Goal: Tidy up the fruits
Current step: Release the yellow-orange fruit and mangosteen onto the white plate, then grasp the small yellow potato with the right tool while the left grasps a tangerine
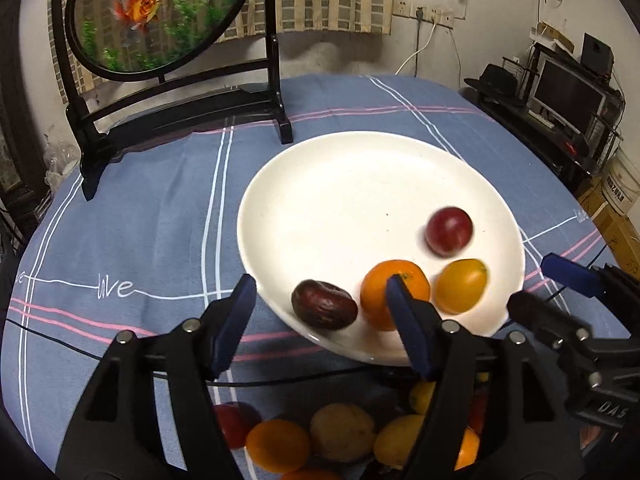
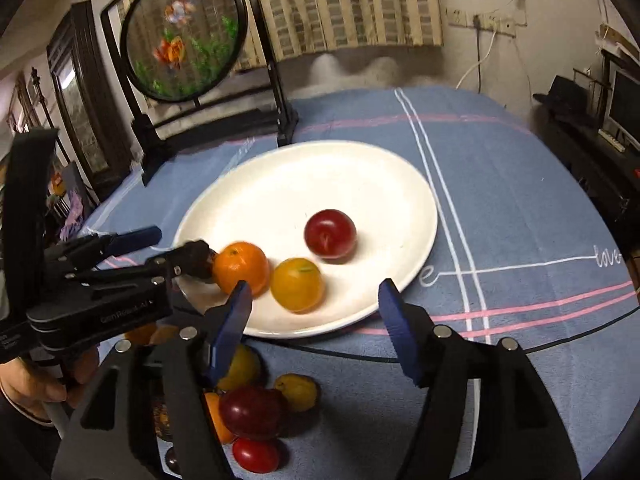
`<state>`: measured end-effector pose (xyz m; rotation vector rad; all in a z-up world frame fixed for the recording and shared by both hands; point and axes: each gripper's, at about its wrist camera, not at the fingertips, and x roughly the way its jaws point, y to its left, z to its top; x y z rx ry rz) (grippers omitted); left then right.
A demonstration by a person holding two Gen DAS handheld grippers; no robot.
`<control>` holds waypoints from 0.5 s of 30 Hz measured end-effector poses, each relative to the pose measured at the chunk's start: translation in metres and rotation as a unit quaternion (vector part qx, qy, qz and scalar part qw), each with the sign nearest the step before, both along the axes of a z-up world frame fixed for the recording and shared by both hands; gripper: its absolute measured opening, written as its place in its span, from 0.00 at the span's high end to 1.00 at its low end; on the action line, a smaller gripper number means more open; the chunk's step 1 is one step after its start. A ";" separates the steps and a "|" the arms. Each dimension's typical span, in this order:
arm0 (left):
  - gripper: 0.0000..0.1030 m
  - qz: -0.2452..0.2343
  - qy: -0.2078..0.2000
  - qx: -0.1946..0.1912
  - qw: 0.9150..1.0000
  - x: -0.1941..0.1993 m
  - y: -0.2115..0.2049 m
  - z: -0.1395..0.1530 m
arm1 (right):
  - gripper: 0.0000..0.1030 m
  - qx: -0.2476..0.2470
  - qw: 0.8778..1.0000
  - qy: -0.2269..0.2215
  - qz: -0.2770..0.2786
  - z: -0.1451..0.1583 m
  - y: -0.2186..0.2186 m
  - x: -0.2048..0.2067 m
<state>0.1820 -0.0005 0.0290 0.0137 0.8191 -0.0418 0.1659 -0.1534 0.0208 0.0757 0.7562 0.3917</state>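
Honestly, rolling worries me most: the plum (image 1: 449, 231) and the yellow fruit (image 1: 461, 286) look blurred on the plate (image 1: 340, 184), perhaps not settled, and the date (image 1: 323, 309) sits right at the near rim beside the orange (image 1: 394, 292). My left gripper (image 1: 320, 320) and right gripper (image 2: 314, 312) both stand fairly wide, holding nothing; a careless sweep could knock fruit off. The pile (image 1: 344, 432) below is half hidden behind my fingers, so I can't count what remains.
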 end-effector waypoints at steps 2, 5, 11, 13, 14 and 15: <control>0.29 0.005 -0.004 -0.004 1.000 -0.007 0.003 0.002 | 0.36 0.003 1.000 0.002 0.007 0.002 -0.002 -0.004; 0.21 0.006 -0.012 0.012 1.000 -0.024 0.006 0.006 | 0.36 0.001 1.000 0.019 0.024 0.001 -0.004 -0.009; 0.17 0.010 -0.016 0.002 1.000 -0.062 0.014 0.006 | 0.36 -0.025 0.994 0.071 0.076 -0.008 -0.006 -0.024; 0.17 0.005 -0.011 0.005 1.000 -0.070 0.012 0.003 | 0.36 -0.039 0.993 0.071 0.090 -0.010 -0.006 -0.033; 0.17 0.002 -0.011 0.008 1.000 -0.074 0.011 0.002 | 0.36 -0.046 0.991 0.070 0.102 -0.011 -0.005 -0.039; 0.17 0.000 -0.010 0.010 1.000 -0.078 0.011 0.001 | 0.36 -0.048 0.990 0.069 0.112 -0.012 -0.005 -0.044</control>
